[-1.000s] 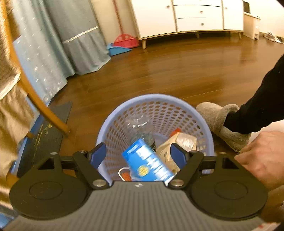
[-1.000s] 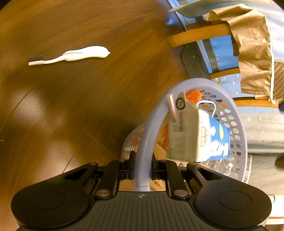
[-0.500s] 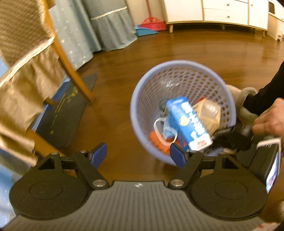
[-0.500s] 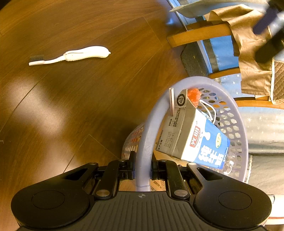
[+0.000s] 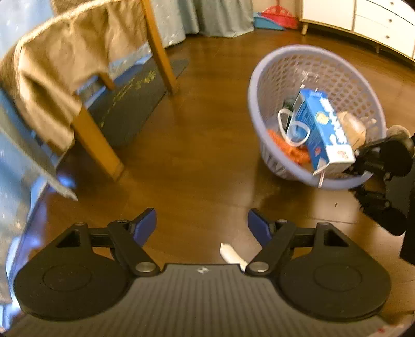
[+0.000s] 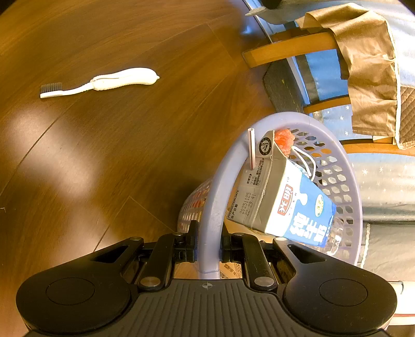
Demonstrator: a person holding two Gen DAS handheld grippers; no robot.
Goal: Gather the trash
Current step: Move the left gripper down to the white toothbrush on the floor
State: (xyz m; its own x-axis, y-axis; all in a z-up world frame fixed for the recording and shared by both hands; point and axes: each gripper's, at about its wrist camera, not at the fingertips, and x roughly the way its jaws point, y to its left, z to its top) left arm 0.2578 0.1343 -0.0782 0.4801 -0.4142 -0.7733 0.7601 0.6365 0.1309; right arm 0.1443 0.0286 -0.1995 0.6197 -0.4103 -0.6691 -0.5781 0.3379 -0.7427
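A lilac plastic basket (image 5: 262, 77) stands on the wooden floor at the right of the left wrist view. It holds a blue and white milk carton (image 5: 321, 129), a white face mask (image 5: 293, 128), an orange scrap (image 5: 290, 150) and a crumpled clear bottle. My right gripper (image 6: 208, 241) is shut on the basket rim (image 6: 212, 207), with the milk carton (image 6: 282, 204) leaning just beyond it. My left gripper (image 5: 202, 223) is open over bare floor, nothing between its fingers. A white toothbrush (image 6: 103, 81) lies on the floor to the far left; its white end (image 5: 230, 255) shows just behind my left gripper's right finger.
A wooden chair (image 5: 96, 134) draped with tan cloth stands left, on a dark mat (image 5: 129, 103). White drawers (image 5: 363, 18) and a red dustpan (image 5: 277, 15) are at the back. Grey curtains hang beyond.
My left gripper has swung left and back from above the basket, which now sits to its right. The carton settled lower in the basket. The right gripper kept its hold.
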